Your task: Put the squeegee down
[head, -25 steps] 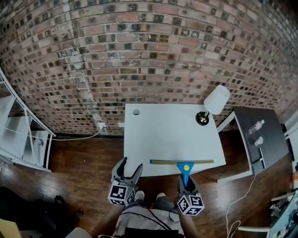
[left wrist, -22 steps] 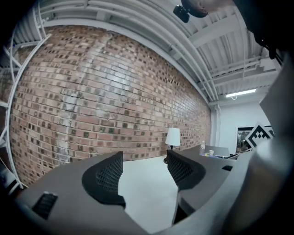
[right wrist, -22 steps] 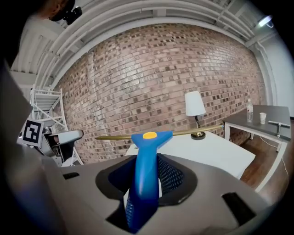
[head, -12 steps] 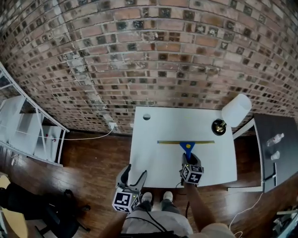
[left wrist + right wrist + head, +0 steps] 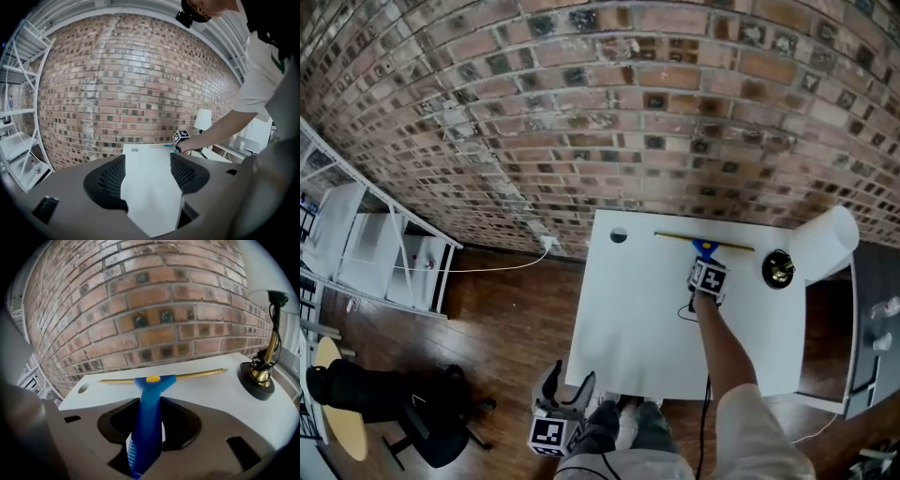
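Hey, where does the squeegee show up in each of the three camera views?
Head view: squeegee upper right of centre, along the white table's far edge.
Left gripper view: small, just above centre, at the table's far end.
Right gripper view: centre, blue handle clamped in the right gripper, blade lying across the table.
Shared landmark: the desk lamp, right of the squeegee in every view.

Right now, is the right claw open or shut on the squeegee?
Shut: the right claw presses the blue handle of the squeegee from both sides.
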Available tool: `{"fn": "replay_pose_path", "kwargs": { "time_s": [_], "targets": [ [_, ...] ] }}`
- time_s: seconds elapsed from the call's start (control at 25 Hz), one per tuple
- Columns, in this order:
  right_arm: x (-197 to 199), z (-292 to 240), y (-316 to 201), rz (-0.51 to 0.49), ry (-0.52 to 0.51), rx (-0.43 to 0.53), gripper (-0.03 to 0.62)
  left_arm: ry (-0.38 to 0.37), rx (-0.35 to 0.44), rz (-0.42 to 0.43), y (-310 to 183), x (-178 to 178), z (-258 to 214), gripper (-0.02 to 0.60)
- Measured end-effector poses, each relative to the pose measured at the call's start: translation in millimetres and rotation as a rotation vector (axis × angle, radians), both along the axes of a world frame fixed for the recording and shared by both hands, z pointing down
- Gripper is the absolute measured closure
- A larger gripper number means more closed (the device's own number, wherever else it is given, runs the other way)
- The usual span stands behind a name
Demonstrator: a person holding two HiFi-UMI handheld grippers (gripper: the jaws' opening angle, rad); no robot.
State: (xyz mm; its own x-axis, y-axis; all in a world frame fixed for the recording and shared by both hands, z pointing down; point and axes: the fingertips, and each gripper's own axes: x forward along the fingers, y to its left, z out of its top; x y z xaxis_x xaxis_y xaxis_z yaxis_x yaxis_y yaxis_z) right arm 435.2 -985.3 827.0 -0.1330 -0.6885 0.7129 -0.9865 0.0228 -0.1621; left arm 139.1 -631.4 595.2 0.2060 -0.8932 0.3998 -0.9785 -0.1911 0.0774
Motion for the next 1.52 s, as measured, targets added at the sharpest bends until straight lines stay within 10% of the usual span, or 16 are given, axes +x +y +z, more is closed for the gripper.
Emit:
{"fn": "replay_pose_path", "kwargs": {
  "time_s": [0.36, 0.56, 0.84, 1.52],
  "targets": [
    [-2.7, 13.3, 11.9, -0.080, 0.052, -0.044, 0.323, 0.006, 0.016, 0.025, -17.0, 14.5, 4.2, 0.293],
    [-2.2, -94.2, 35.4, -0.199, -0.065, 0.320, 0.160, 0.024, 0.101, 0.077, -42.7, 17.0, -16.5, 0.293],
    [3.3, -280.7, 166.6, -0.258, -0.130, 0.740, 0.144, 0.019, 0.263, 0.129, -62.7, 18.5, -57.9, 0.293],
    [-8.2, -345.0, 297.6, -0.153, -0.026, 0.880, 0.152, 0.059, 0.380, 0.200, -52.0, 66.4, -97.6, 0.272]
  ]
}}
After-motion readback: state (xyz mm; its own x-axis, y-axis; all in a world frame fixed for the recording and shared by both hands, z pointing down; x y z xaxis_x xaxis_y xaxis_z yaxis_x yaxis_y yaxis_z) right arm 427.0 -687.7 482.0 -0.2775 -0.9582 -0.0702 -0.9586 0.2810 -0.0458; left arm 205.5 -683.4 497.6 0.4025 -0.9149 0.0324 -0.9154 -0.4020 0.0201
